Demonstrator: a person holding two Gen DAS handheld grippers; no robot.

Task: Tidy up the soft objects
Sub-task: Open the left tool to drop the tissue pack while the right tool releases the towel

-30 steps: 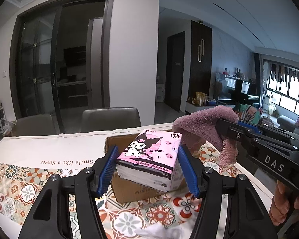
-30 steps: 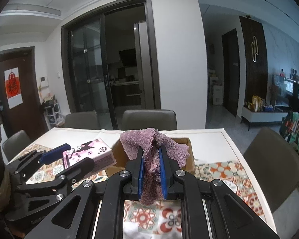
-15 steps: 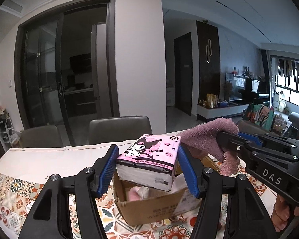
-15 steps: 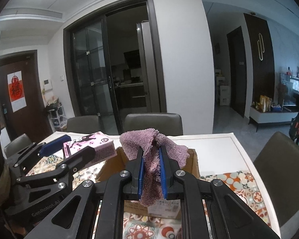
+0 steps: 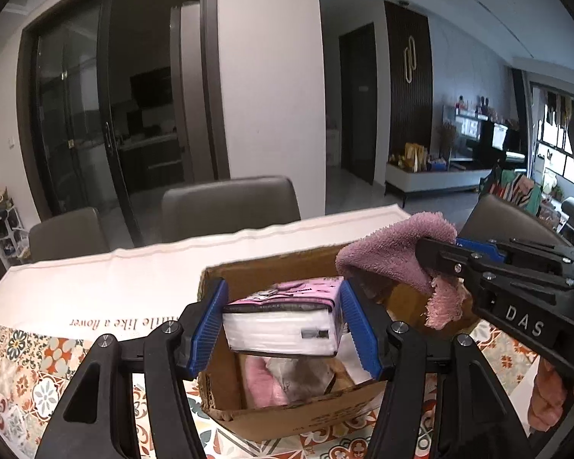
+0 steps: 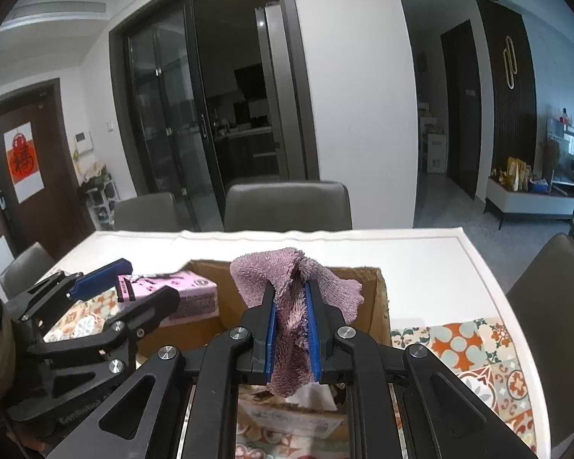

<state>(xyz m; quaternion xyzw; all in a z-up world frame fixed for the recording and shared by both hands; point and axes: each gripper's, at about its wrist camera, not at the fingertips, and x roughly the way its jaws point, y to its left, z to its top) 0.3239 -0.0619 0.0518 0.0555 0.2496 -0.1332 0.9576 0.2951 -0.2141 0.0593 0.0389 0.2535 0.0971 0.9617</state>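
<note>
Blue pads of the left gripper (image 5: 283,325) are pressing on the two short ends of a pink tissue pack (image 5: 287,319), holding it partway open, just over the open box (image 5: 287,420). The pack's long axis is lying crosswise between the pads, printed top up, tilting a little down at its far edge. The right gripper (image 6: 291,329) is standing shut tight on a purple towel (image 6: 294,287), which is bunching above the pads and hanging below them; its loose ends are drooping over the box's right half.

Below the pack the box is sitting partly filled, something pink (image 5: 262,382) lying inside, with free room above its cardboard rim. Only the left view is showing this interior; the right view is giving the pack's side and the box's far wall (image 6: 359,279) instead. Around the box the tablecloth (image 5: 30,363) is lying bare, white toward the far edge, where two chairs (image 6: 287,206) are standing close.
</note>
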